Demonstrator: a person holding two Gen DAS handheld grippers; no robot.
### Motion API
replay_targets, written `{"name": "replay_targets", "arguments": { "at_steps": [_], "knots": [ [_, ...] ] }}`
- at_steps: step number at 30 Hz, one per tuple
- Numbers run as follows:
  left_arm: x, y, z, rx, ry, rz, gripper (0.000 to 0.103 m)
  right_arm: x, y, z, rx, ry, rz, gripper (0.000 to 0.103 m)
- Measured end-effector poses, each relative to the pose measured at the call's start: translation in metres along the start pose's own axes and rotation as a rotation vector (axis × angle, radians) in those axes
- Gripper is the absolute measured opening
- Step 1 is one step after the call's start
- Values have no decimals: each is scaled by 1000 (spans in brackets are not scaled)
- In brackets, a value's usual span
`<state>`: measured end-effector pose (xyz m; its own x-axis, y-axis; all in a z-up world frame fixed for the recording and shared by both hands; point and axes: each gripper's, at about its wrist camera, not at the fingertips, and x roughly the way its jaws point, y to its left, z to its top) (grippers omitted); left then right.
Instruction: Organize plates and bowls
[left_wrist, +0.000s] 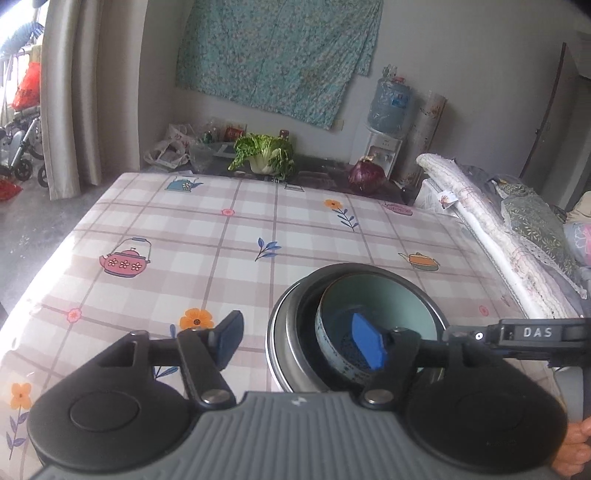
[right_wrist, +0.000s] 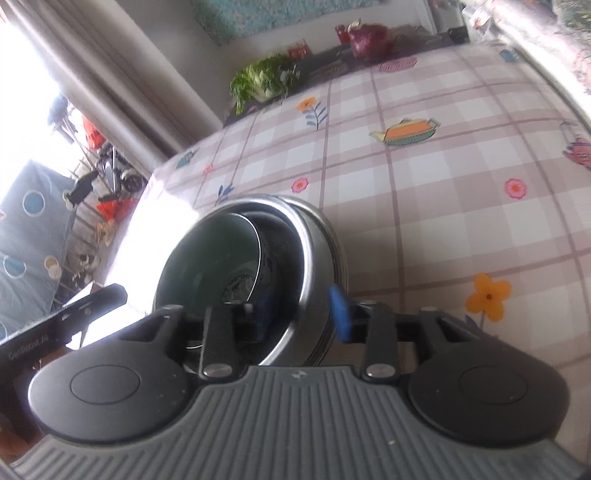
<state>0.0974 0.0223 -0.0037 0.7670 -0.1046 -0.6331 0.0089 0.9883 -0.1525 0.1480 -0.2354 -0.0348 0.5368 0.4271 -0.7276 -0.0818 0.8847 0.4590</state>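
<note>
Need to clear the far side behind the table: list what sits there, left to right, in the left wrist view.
Crumpled white plastic bag → leafy green cabbage → round purple cabbage → white water dispenser with blue bottle.

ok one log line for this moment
scene: green bowl nested in steel bowl on table | left gripper: open, astride rims | right gripper: open, astride steel rim

Nested bowls on the checked tablecloth

Steel bowl stands upright on the cloth; inside it sits a smaller pale green bowl, tilted against one side, patterned band around its outer wall, both empty.
</note>
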Motion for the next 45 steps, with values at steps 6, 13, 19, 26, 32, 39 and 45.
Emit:
{"name": "replay_targets", "arguments": {
  "at_steps": [6, 13, 19, 26, 32, 39, 45],
  "knots": [
    [-36, -22, -32, 123, -83, 30, 100, -47, 12, -37, -80, -133, -85, 73],
    [-35, -34, -79, 230, -154, 192, 103, -85, 30, -90, -181, -243, -152, 96],
    [-32, -33, -109, 246, -219, 349, 103, -91, 23, -110, -166, -245, -144, 96],
    [-64, -38, -116, 139, -53, 135, 103, -104, 21, -118, -182, -288, -197, 96],
    [-76, -30, -92, 73, -23, 109, 103, -120, 27, -126, -185, -310, -209, 102],
    [-75, -28, -70, 90, -33, 190, 103, -122, 43, -120, -205, -296, -202, 102],
    [-71, -30, -57, 122, -66, 270, 103, -119, 52, -111, -212, -272, -216, 102]
  ]
}}
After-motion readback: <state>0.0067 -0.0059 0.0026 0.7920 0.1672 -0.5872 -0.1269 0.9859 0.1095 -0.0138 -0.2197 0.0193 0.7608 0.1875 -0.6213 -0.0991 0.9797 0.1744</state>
